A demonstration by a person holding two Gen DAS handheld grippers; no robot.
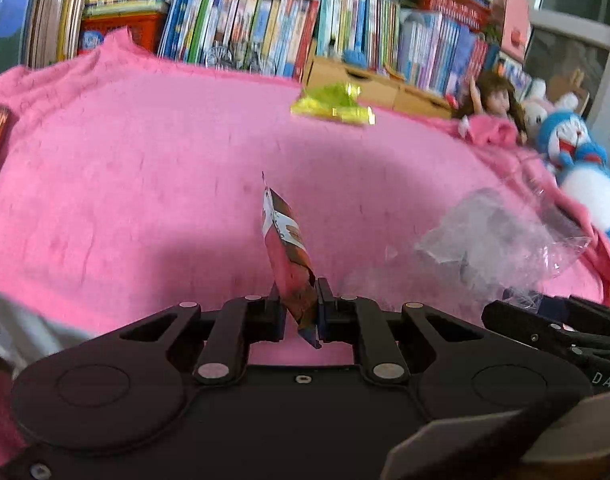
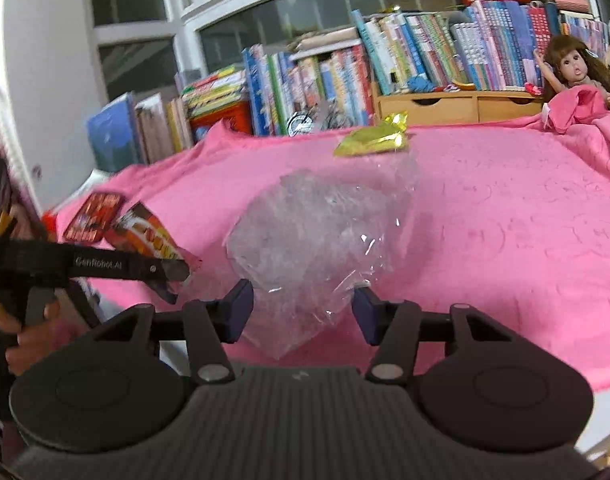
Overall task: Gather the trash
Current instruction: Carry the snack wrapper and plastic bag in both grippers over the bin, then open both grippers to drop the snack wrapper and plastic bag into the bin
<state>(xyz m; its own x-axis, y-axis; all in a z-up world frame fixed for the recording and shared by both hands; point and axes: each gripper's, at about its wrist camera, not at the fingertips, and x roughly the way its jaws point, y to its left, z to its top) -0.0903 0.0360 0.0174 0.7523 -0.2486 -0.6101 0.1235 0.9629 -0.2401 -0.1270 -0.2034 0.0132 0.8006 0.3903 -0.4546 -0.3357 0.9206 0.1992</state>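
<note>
Pink cloth [image 1: 145, 168] covers the surface I am working over, with a row of books [image 1: 241, 20] standing along its far edge. My left hand-held gripper [image 1: 299, 308] has its fingers pressed together on a red-brown snack wrapper [image 1: 289, 256], which stands up edgewise above the cloth near the front edge. My right hand-held gripper [image 2: 303, 312] has its fingers spread, with a crumpled clear plastic bag [image 2: 321, 240] sitting between them; I cannot tell whether the pads touch it. A yellow foil wrapper [image 2: 375, 140] lies farther back on the cloth, near the far edge. A red packet [image 2: 93, 216] lies flat at the cloth's left edge. At the far right corner a doll [image 2: 573, 68] sits half under a fold of the cloth, with a blue and white plush toy [image 1: 581, 160] beside it.
</note>
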